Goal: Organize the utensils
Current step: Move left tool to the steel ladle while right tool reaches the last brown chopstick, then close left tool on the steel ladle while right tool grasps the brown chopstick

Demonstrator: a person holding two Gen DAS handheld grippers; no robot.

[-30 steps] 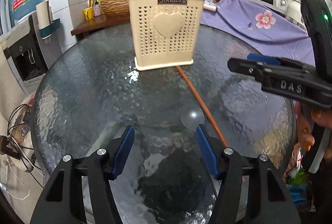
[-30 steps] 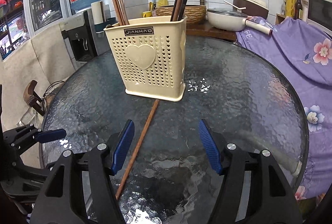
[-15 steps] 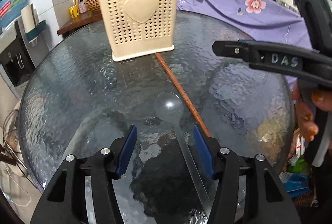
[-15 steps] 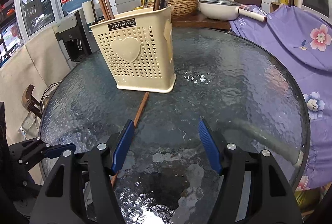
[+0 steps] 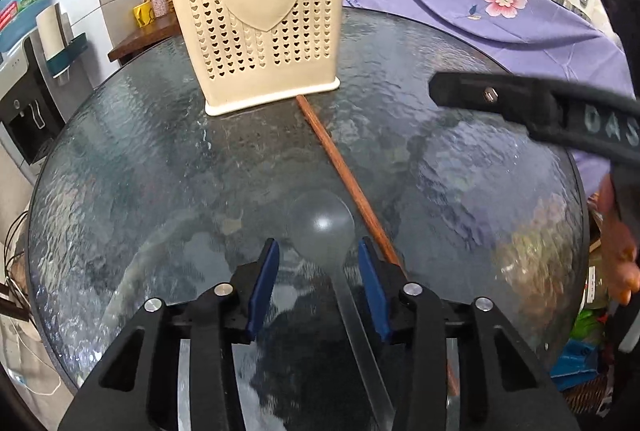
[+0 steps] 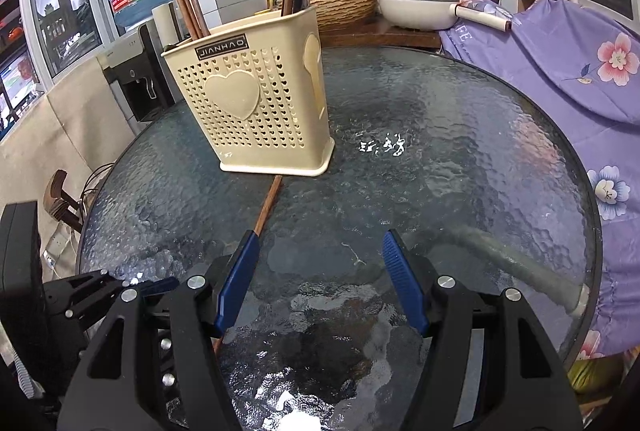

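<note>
Utensils first, left to right across my left wrist view: the cream holder [image 5: 260,23] stands upright toward the far side of the round glass table [image 5: 120,159], with chopstick ends poking out of its top. A single brown chopstick [image 5: 340,171] lies flat on the glass, running from the holder's front right corner back toward me. Just left of it lies a clear spoon [image 5: 322,227], bowl pointing away, its handle passing between my left gripper [image 5: 318,263] pads. Those jaws are closing around the spoon's neck, and I see gaps on both sides, so nothing is pinched yet. Farther right, my right gripper [image 5: 520,107] hangs above the table.

In my right wrist view, the left gripper sits low at the left edge. The chopstick disappears behind my left blue pad [image 6: 236,283]. My right gripper [image 6: 320,271] stands wide with only bare glass between its pads.
</note>
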